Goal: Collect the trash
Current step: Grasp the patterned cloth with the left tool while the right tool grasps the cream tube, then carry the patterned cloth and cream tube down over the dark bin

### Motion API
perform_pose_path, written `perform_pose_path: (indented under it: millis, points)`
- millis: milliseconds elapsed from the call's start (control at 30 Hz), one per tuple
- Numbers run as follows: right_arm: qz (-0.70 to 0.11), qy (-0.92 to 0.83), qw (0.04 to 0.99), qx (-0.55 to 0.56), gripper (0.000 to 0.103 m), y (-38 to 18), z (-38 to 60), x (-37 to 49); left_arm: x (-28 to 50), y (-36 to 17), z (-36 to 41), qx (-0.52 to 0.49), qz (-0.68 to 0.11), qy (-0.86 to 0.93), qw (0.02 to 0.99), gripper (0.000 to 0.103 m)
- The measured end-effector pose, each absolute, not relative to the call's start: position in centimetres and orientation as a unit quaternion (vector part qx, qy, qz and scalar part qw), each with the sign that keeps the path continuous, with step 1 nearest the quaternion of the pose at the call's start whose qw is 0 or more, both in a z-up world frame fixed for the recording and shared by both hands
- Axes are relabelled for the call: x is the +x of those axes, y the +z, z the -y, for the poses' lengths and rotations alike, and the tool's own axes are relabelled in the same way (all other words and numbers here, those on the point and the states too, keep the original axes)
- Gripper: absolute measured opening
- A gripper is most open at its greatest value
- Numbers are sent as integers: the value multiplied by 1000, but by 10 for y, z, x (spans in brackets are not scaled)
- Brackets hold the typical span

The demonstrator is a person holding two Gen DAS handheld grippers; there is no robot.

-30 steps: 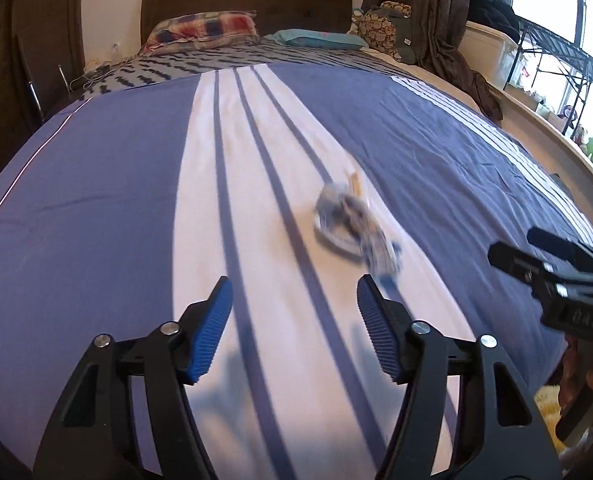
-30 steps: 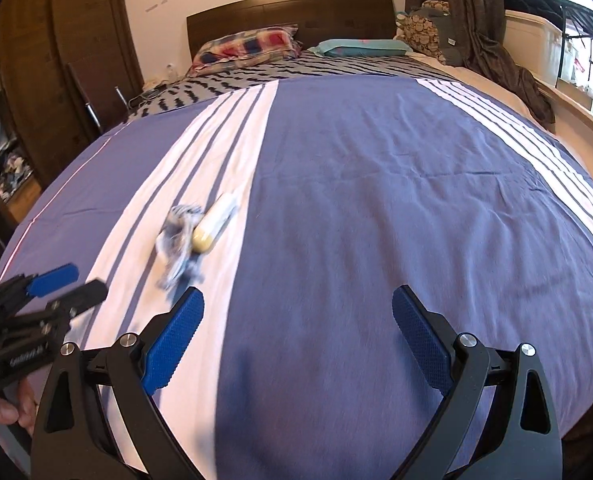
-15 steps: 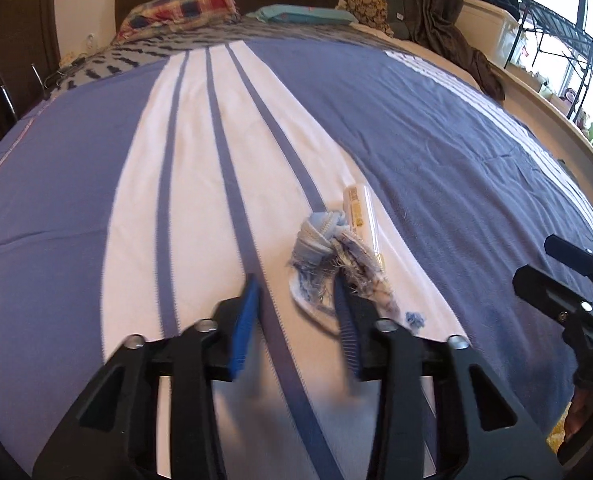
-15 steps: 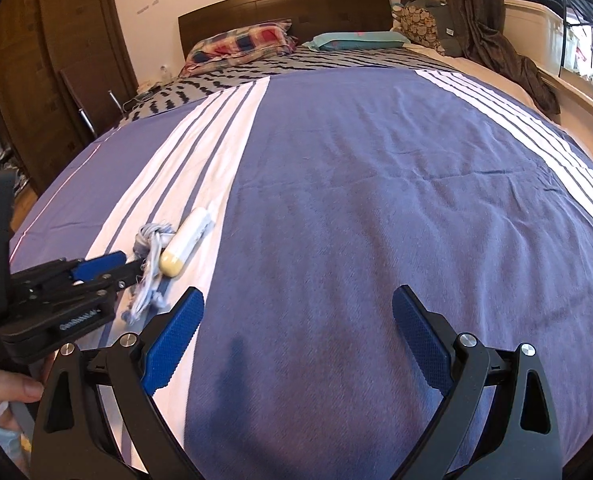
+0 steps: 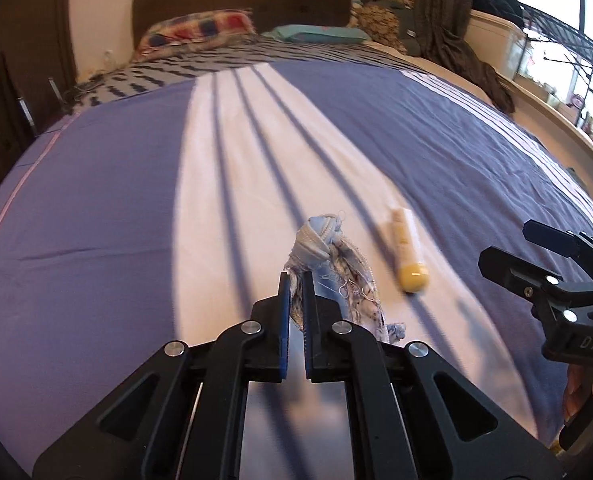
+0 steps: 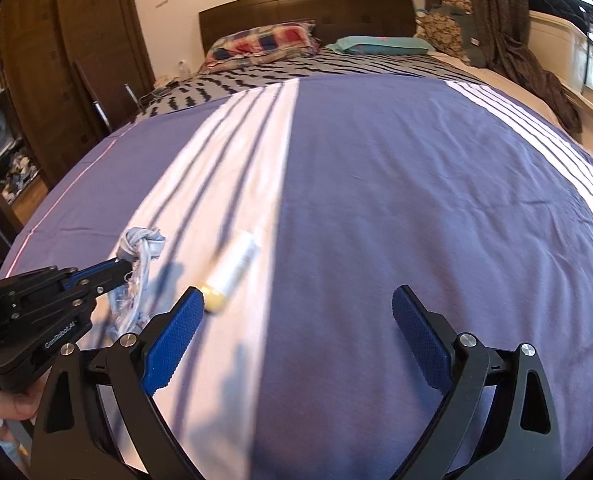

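Note:
A knotted, frayed light-blue cloth scrap (image 5: pixel 328 256) lies on the white stripe of the bed cover; it also shows in the right wrist view (image 6: pixel 140 248). My left gripper (image 5: pixel 295 280) is shut on its near edge, seen from the side in the right wrist view (image 6: pixel 122 268). A small white tube with a yellow cap (image 5: pixel 406 252) lies just right of the cloth, also in the right wrist view (image 6: pixel 232 268). My right gripper (image 6: pixel 296 308) is open and empty, low over the cover, with its left fingertip close to the tube's cap.
The bed cover (image 6: pixel 376 200) is blue with white stripes. Pillows (image 6: pixel 264 42) and a dark headboard (image 6: pixel 304 6) are at the far end. A wooden wardrobe (image 6: pixel 76 60) stands left; a curtain and clothes (image 6: pixel 516 40) are at the right.
My left gripper moved forward and closed on the cloth scrap, which has lifted slightly. My right gripper shifted left, closer to the tube, and stayed open.

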State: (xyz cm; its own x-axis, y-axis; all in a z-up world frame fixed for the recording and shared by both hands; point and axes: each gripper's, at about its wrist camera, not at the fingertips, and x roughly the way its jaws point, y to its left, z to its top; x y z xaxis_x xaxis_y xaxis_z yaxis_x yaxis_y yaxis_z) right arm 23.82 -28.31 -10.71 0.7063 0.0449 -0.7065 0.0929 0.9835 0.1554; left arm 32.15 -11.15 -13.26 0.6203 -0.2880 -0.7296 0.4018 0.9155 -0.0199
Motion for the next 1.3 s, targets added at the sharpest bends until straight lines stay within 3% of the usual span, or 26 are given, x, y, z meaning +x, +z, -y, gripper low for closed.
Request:
perform_pose_path:
  millis: [100, 267, 467, 700, 1300]
  points:
    - [-388, 1, 918, 87, 86, -110, 266, 255, 327, -131, 99, 66, -393, -183, 899, 4]
    - [-418, 22, 903, 98, 51, -128, 246, 284, 332, -135, 84, 62, -397, -177, 898, 4]
    - [-438, 13, 895, 78, 23, -137, 234, 296, 328, -138, 76, 54, -400, -179, 897, 4]
    - [-427, 19, 902, 56, 21, -125, 230, 268, 299, -134, 71, 52, -400, -185, 896, 4]
    - [-360, 75, 929, 40, 21, -81, 212, 92, 144, -126, 59, 32, -393, -216, 893, 4]
